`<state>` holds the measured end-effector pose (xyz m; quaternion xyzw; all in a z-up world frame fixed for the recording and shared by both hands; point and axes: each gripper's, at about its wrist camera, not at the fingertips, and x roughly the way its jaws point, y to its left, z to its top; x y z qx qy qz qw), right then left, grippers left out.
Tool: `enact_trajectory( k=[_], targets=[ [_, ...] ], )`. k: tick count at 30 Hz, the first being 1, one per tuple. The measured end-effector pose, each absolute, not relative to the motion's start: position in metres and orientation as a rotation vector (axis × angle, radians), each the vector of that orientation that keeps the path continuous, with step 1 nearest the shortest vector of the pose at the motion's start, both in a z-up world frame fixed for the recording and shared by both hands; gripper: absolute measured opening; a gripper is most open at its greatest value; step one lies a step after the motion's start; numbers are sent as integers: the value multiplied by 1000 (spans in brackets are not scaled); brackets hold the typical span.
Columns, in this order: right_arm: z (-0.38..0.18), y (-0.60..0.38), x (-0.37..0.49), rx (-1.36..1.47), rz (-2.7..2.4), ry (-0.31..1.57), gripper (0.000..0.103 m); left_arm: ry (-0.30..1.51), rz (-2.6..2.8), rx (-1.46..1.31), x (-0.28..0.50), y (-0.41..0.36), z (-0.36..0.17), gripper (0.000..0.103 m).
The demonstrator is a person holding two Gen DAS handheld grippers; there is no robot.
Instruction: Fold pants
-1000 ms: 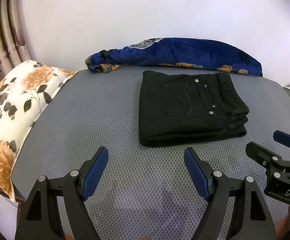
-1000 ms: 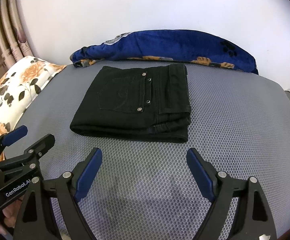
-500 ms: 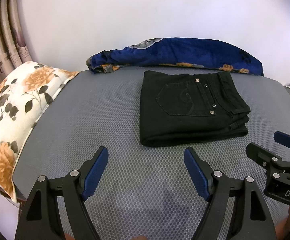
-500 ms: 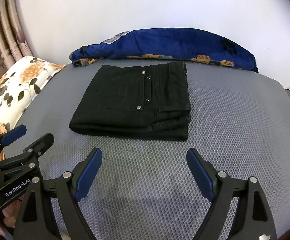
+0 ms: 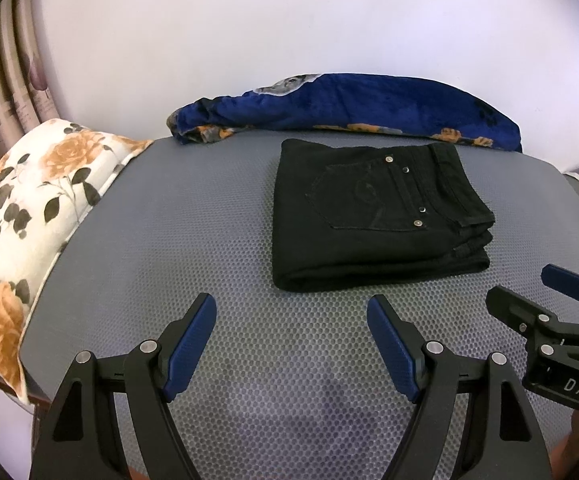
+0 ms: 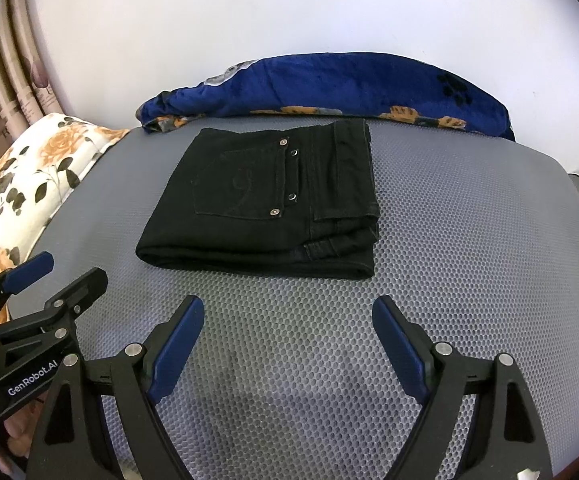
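The black pants point(image 5: 373, 216) lie folded into a compact rectangle on the grey honeycomb mat point(image 5: 169, 248), back pocket with rivets facing up. They also show in the right wrist view point(image 6: 269, 204). My left gripper point(image 5: 291, 312) is open and empty, held a little short of the pants' near edge. My right gripper point(image 6: 287, 314) is open and empty, likewise just short of the near fold. Each gripper shows at the edge of the other's view: the right gripper point(image 5: 529, 292) and the left gripper point(image 6: 69, 272).
A blue floral blanket point(image 5: 349, 108) lies bunched along the wall behind the pants. A white pillow with orange roses point(image 5: 17, 208) sits at the left edge of the mat. Curtains point(image 6: 9, 92) hang at far left.
Both grippers have drawn back slightly from the folded pants; the pants have not moved.
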<state>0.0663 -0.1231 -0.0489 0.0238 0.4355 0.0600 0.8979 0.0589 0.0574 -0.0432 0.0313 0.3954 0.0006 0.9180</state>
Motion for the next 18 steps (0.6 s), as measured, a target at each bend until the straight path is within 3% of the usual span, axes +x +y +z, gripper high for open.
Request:
enact_trajectory(
  k=[18],
  targets=[
    [-54, -124, 66, 56, 118, 914, 84, 818, -4, 65, 60, 58, -47, 78]
  ],
)
